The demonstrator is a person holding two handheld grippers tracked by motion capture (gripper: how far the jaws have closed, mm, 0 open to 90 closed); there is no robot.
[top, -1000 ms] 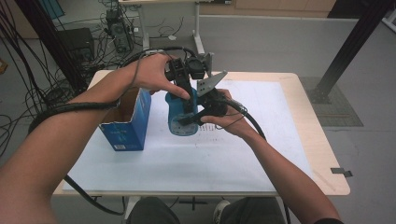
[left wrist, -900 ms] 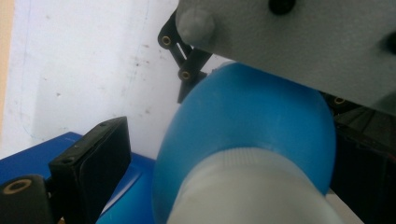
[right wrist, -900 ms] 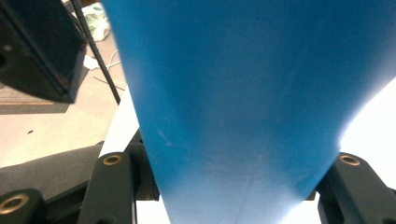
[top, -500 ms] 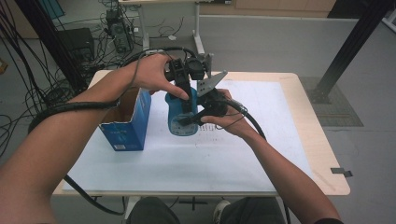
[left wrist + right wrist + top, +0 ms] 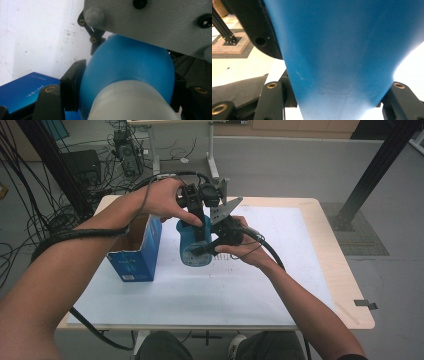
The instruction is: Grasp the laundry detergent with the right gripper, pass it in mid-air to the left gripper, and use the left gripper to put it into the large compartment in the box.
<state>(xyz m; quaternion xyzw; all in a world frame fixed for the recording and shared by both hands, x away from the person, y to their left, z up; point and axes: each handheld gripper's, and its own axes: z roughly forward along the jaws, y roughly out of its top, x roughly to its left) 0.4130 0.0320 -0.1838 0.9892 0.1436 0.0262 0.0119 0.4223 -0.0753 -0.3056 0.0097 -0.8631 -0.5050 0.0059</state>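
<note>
A blue bottle with a pale cap end stands over the white mat, held between both hands. My left gripper comes down from above; its jaws have just been closing and their pads now press the bottle's shoulder on both sides. My right gripper comes in from the right and is shut on the bottle's body, a black jaw on each side in the right gripper view. Its grey plate hangs just above the bottle.
An open blue carton stands left of the bottle, near the left forearm. The white mat covers a wooden table. Cables trail off the table's left and back edges toward floor equipment.
The left gripper's jaws have closed onto the top of the blue bottle. Both hands and the bottle stay where they were.
</note>
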